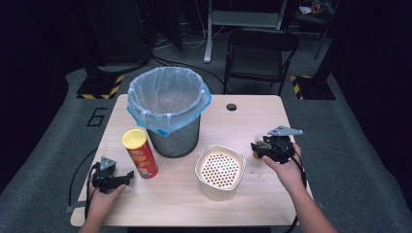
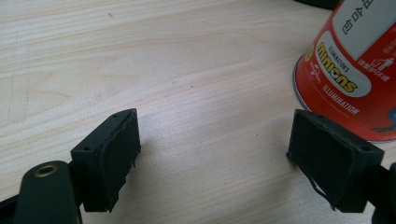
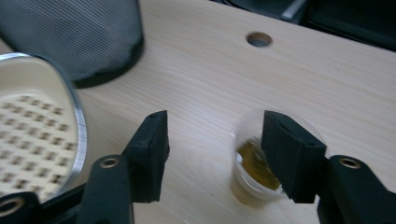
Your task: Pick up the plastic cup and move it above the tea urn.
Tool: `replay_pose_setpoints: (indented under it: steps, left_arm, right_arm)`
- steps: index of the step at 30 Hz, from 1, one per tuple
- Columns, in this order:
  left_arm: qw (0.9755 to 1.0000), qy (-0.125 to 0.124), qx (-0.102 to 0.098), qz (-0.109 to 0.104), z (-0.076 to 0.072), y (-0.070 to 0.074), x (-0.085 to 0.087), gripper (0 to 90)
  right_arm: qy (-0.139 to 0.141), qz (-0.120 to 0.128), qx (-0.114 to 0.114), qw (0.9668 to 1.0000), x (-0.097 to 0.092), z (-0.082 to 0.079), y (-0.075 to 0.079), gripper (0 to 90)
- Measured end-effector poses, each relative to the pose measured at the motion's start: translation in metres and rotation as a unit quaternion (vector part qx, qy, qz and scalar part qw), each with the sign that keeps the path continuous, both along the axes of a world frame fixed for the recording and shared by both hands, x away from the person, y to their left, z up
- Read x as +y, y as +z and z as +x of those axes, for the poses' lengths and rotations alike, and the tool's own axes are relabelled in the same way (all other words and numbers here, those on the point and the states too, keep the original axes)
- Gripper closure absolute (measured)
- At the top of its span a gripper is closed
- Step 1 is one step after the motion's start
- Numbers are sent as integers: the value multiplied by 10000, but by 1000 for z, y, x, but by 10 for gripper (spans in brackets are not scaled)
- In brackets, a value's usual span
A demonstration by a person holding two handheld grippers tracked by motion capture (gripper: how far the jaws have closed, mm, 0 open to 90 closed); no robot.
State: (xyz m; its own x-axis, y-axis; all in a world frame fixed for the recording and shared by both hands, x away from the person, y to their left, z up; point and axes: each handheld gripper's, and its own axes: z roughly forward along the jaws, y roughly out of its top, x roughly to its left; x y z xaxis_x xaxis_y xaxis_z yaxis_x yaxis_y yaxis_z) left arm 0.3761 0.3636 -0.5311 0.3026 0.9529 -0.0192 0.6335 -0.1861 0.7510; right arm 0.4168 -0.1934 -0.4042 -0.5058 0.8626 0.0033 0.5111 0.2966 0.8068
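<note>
My left hand-held gripper [image 1: 127,176] lay low on the worktop [image 1: 252,119], just beside the red crisp can [image 1: 140,153]; the right hand-held gripper [image 1: 256,147] hovered past the perforated bowl [image 1: 220,171]. In the left gripper view its jaws stood wide and empty, the can at one pad. In the right gripper view, spread jaws straddled a small clear cup [image 3: 254,161]; off-centre closing might have tipped it.

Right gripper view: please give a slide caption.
Open right tongs hover over a small clear cup beside the perforated container.
</note>
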Motion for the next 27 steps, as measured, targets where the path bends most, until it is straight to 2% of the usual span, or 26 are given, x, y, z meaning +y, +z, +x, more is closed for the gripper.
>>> replay_pose_setpoints:
  steps: [6, 9, 11, 12, 19, 27]
  left_arm:
    - [10000, 0, 1, -3, 0, 0, 0, 164]
    - [10000, 1, 0, -3, 0, 0, 0, 164]
    - [10000, 1, -1, -3, 0, 0, 0, 164]
    - [10000, 2, 1, -4, 0, 0, 0, 164]
    - [10000, 6, -4, -9, 0, 0, 0, 164]
    - [10000, 6, -5, -11, 0, 0, 0, 165]
  right_arm:
    - [-481, -109, 18, 9988, -20, 5, -18, 308]
    - [-556, -154, 38, 9983, -25, 7, -23, 281]
    - [-547, -166, 47, 9984, -27, 9, -25, 277]
    - [-538, -195, 101, 9983, -28, 11, -30, 263]
    - [-535, -355, 113, 9979, -27, 20, -49, 227]
    - [-447, -291, 220, 9983, -24, 37, -64, 229]
